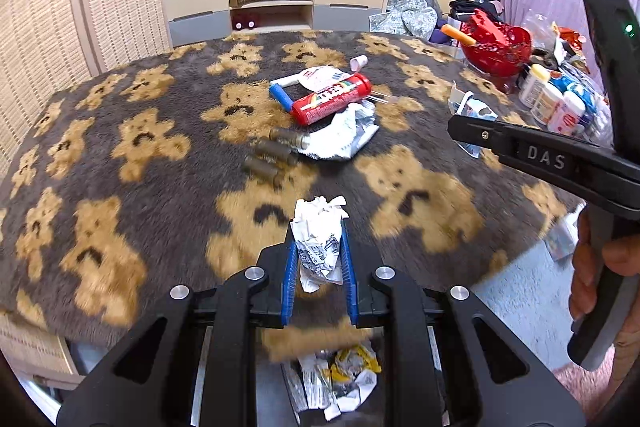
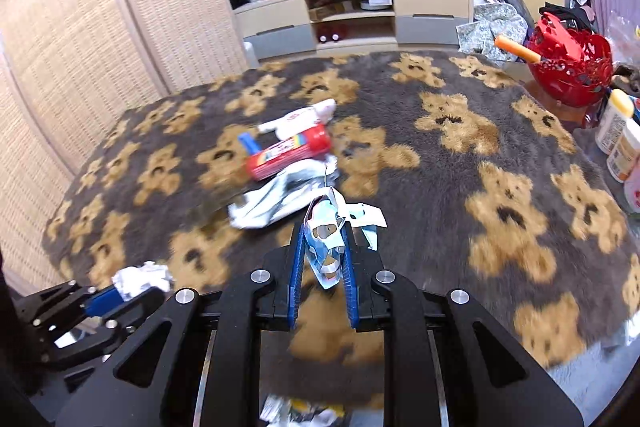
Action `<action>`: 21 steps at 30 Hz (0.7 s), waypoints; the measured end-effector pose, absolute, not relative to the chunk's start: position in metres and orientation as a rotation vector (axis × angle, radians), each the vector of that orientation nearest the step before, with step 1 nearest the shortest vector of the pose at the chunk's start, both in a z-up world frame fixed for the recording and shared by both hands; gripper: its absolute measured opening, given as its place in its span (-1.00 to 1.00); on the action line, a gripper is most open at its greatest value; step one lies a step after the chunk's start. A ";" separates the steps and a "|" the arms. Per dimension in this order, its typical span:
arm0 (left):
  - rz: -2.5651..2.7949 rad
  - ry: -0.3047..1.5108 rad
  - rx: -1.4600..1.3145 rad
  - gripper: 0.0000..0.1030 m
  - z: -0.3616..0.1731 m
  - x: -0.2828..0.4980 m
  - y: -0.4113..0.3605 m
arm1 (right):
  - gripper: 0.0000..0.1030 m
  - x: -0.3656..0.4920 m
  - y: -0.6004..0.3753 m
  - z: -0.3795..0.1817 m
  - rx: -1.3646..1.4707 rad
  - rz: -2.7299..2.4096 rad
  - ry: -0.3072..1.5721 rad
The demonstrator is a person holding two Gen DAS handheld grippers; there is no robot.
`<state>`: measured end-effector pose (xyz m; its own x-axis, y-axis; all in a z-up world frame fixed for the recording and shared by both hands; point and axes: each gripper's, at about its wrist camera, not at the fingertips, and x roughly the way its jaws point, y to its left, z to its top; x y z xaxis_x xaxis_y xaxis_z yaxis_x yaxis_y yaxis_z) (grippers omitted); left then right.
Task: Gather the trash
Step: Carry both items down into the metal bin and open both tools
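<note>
White crumpled paper (image 1: 318,243) and a torn blue wrapper (image 2: 326,241), each pinched upright between blue pads above the blanket

A grey-brown plush cloth (image 1: 168,187) patterned with tan teddy bears with dark faces covers the table. Between the blue ribbed pads (image 1: 289,267) of the black left gripper (image 1: 319,259) sits white crumpled paper with black print (image 1: 318,247). Beyond its fingertips lie a red tube with a rainbow stripe (image 1: 332,99), a blue-capped white roll (image 1: 280,95), a silver-white wrapper (image 1: 344,135) and olive-brown cylinders (image 1: 272,155). The black right gripper (image 2: 322,255), also with blue pads, holds a pale blue and white wrapper (image 2: 324,239). Far right of its fingers stands a red openwork basket (image 2: 572,67).
</note>
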<state>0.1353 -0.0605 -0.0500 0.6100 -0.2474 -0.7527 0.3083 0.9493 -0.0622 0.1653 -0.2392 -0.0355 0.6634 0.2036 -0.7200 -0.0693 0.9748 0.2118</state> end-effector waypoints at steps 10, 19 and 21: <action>-0.326 0.857 0.062 -0.64 -0.047 0.065 -0.044 | -0.63 0.076 -0.220 -0.025 0.148 0.236 0.853; -0.339 0.947 0.050 -0.64 -0.098 0.024 -0.041 | -0.62 0.032 -0.222 -0.089 0.204 0.254 0.964; -0.339 0.964 0.046 -0.64 -0.109 0.019 -0.041 | -0.62 0.026 -0.219 -0.106 0.193 0.250 0.993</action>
<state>0.0193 -0.0408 -0.1087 0.5214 -0.2629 -0.8118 0.3034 0.9463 -0.1116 0.0257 -0.2188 -0.1059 0.5219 0.2944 -0.8006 -0.1193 0.9545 0.2733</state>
